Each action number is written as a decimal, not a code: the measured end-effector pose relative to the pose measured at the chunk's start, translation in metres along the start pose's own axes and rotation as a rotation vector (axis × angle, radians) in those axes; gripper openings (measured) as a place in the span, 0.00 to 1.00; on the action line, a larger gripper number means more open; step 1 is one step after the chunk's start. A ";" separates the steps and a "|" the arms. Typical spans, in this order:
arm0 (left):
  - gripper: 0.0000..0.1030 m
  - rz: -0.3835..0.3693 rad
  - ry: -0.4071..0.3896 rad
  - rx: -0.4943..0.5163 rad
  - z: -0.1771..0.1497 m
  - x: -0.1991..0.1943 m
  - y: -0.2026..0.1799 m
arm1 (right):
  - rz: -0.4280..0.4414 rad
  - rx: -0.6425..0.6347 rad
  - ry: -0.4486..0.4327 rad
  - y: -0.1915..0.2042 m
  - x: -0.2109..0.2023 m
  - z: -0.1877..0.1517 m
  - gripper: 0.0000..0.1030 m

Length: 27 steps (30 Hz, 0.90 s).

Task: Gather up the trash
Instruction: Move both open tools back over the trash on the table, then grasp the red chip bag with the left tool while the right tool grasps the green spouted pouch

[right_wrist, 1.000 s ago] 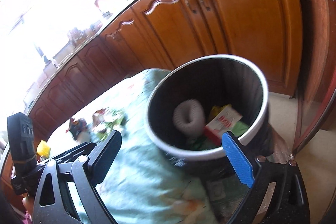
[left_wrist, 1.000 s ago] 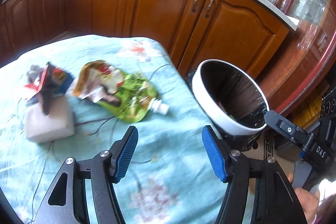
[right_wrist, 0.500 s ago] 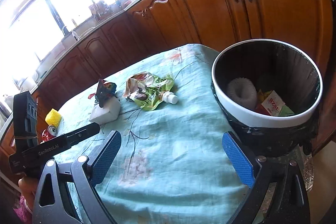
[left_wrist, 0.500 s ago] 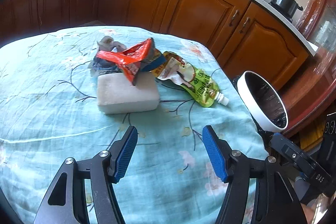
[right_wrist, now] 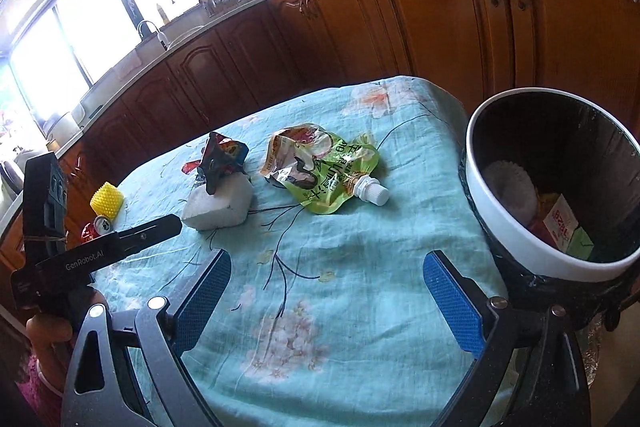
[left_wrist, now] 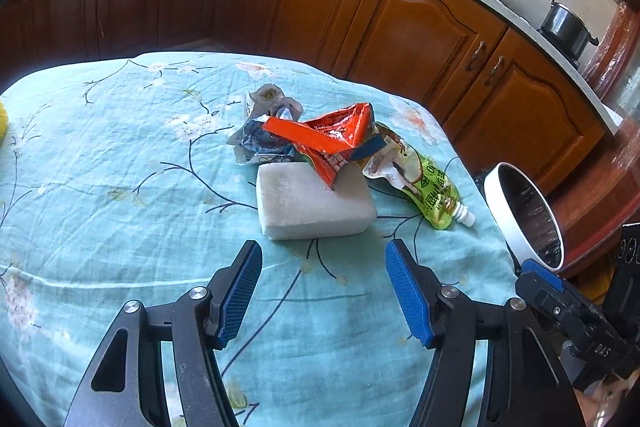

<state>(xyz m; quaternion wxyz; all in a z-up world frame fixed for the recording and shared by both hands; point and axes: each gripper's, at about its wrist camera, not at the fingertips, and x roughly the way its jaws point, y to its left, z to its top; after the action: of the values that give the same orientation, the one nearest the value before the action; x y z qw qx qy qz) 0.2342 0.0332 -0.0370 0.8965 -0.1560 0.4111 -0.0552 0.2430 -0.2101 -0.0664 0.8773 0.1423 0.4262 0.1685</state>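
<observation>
A white foam block (left_wrist: 316, 201) lies on the teal tablecloth (left_wrist: 100, 187); a crumpled red wrapper (left_wrist: 332, 137) rests on it, with a grey-blue wrapper (left_wrist: 260, 143) behind. A green spouted pouch (left_wrist: 424, 183) lies to the right. My left gripper (left_wrist: 324, 291) is open and empty, just in front of the block. In the right wrist view the block (right_wrist: 220, 205), the red wrapper (right_wrist: 222, 159) and the pouch (right_wrist: 324, 175) lie ahead. My right gripper (right_wrist: 328, 291) is open and empty. The white-rimmed bin (right_wrist: 520, 247) at the right holds trash.
A yellow ridged object (right_wrist: 106, 199) and a red can (right_wrist: 94, 227) sit at the table's far left. Brown kitchen cabinets (left_wrist: 420, 27) stand behind the table. The bin (left_wrist: 508, 215) stands off the table's right edge. The other handheld gripper (right_wrist: 80, 255) shows at left.
Both grippers have swung left, away from the bin and toward the trash on the table. The left gripper has come closer to the foam block. Both stay open.
</observation>
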 end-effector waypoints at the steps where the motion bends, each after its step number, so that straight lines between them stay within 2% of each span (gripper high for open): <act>1: 0.62 0.003 0.000 0.006 0.003 0.002 0.000 | 0.000 -0.009 0.003 0.001 0.003 0.003 0.95; 8: 0.75 0.027 -0.004 0.062 0.027 0.009 -0.001 | 0.014 -0.085 0.053 0.001 0.029 0.028 0.95; 16: 0.75 0.041 -0.006 0.076 0.057 0.029 -0.003 | 0.012 -0.166 0.123 -0.001 0.066 0.057 0.95; 19: 0.75 0.039 0.000 0.125 0.066 0.039 -0.010 | 0.008 -0.199 0.154 0.001 0.082 0.069 0.95; 25: 0.75 0.096 0.015 0.230 0.074 0.065 -0.022 | -0.001 -0.257 0.220 0.006 0.114 0.086 0.95; 27: 0.71 0.117 0.032 0.259 0.072 0.074 -0.025 | -0.005 -0.264 0.254 0.006 0.126 0.087 0.95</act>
<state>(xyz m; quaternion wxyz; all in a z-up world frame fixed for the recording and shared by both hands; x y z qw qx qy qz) 0.3380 0.0097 -0.0379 0.9041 -0.0136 0.4233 -0.0578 0.3839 -0.1611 -0.1004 0.8280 0.0027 0.5080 0.2374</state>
